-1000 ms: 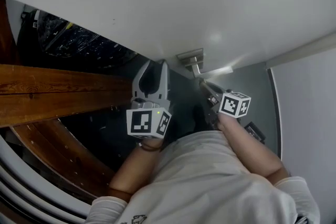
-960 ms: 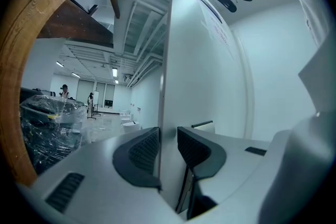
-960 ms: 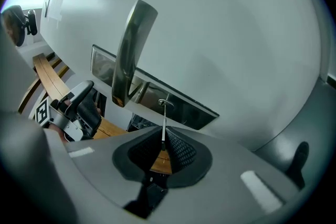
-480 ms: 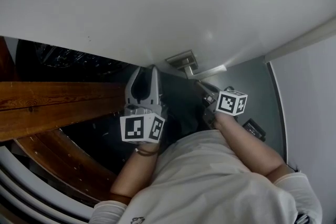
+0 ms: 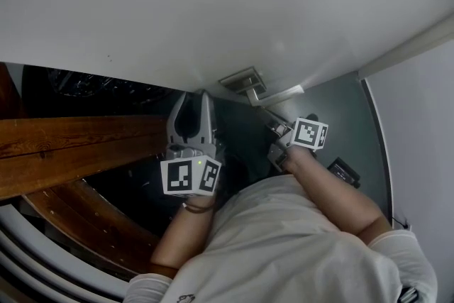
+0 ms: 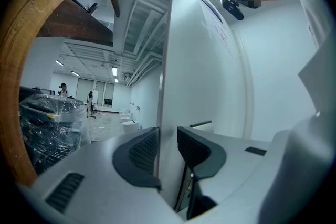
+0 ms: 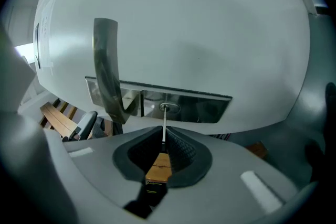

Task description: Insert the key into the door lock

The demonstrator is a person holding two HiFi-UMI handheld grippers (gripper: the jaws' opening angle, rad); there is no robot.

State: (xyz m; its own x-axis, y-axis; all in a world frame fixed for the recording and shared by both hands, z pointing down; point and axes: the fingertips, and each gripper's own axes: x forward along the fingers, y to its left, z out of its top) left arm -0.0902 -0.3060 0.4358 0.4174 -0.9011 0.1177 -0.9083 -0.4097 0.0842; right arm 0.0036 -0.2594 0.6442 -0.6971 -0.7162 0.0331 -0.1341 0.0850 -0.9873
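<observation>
The white door (image 5: pixel 213 3) carries a steel lock plate (image 5: pixel 240 79) with a lever handle (image 5: pixel 280 94). In the right gripper view the plate (image 7: pixel 199 105) shows its round keyhole (image 7: pixel 165 108), and the lever (image 7: pixel 107 73) stands to its left. My right gripper (image 7: pixel 164 147) is shut on a key with a tan head (image 7: pixel 159 165). Its thin blade (image 7: pixel 164 126) reaches up and its tip meets the keyhole. In the head view this gripper (image 5: pixel 273 120) sits just below the plate. My left gripper (image 5: pixel 196 97) straddles the door's free edge (image 6: pixel 161 113), both pads against it.
A wooden beam (image 5: pixel 71 145) and dark plastic-wrapped goods (image 5: pixel 92 85) lie to the left of the door. A white wall (image 5: pixel 418 152) rises on the right beyond the grey floor (image 5: pixel 355 117). A small dark object (image 5: pixel 344 172) lies by my right arm. People stand far off in the hall (image 6: pixel 63 89).
The head view has shifted slightly. Both grippers keep about the same places against the door and the lock plate.
</observation>
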